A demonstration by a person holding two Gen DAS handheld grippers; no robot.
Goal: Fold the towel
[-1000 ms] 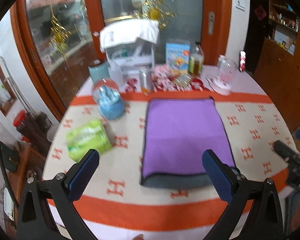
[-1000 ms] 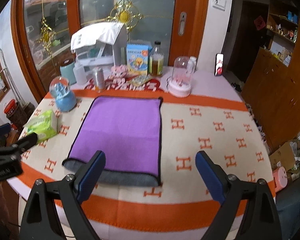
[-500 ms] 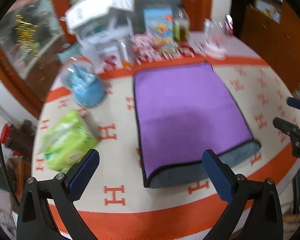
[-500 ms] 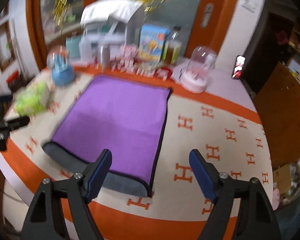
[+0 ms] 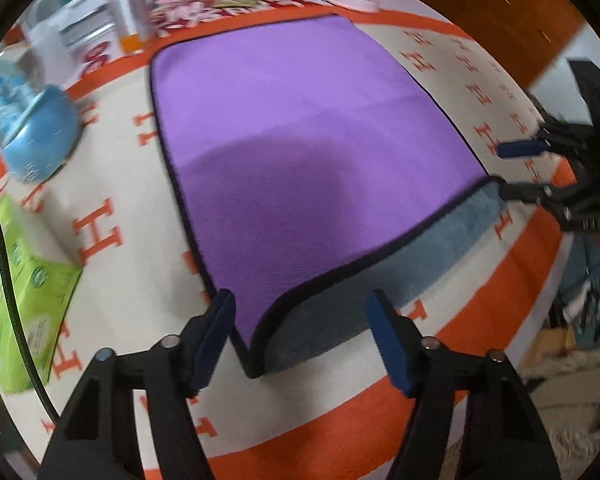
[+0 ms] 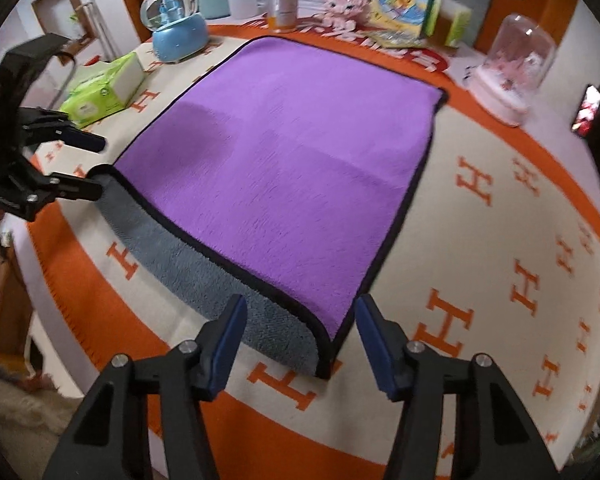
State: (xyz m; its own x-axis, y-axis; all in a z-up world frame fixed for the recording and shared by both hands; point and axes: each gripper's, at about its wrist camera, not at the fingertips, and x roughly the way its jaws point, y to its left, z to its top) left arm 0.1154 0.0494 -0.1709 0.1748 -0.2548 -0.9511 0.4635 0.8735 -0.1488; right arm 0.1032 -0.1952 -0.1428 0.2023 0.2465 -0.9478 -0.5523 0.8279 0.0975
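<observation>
A purple towel [image 5: 300, 136] with black trim lies folded on the table, its grey underside [image 5: 340, 316] showing along the near edge. It also shows in the right wrist view [image 6: 284, 152]. My left gripper [image 5: 300, 340] is open, its fingers on either side of the towel's near left corner. My right gripper [image 6: 296, 348] is open, its fingers on either side of the near right corner. Each gripper shows in the other's view, the right one [image 5: 512, 168] and the left one [image 6: 88, 164], both at towel corners.
The table carries a cream and orange cloth [image 6: 500, 240] with H marks. A green tissue pack [image 6: 104, 88] and a blue snow globe [image 6: 176, 24] stand left of the towel. Boxes, a can, a bottle and a clear dome [image 6: 512, 68] crowd the far edge.
Both grippers have moved down and forward to the towel's near corners. Their jaws have narrowed from wide open but stay open.
</observation>
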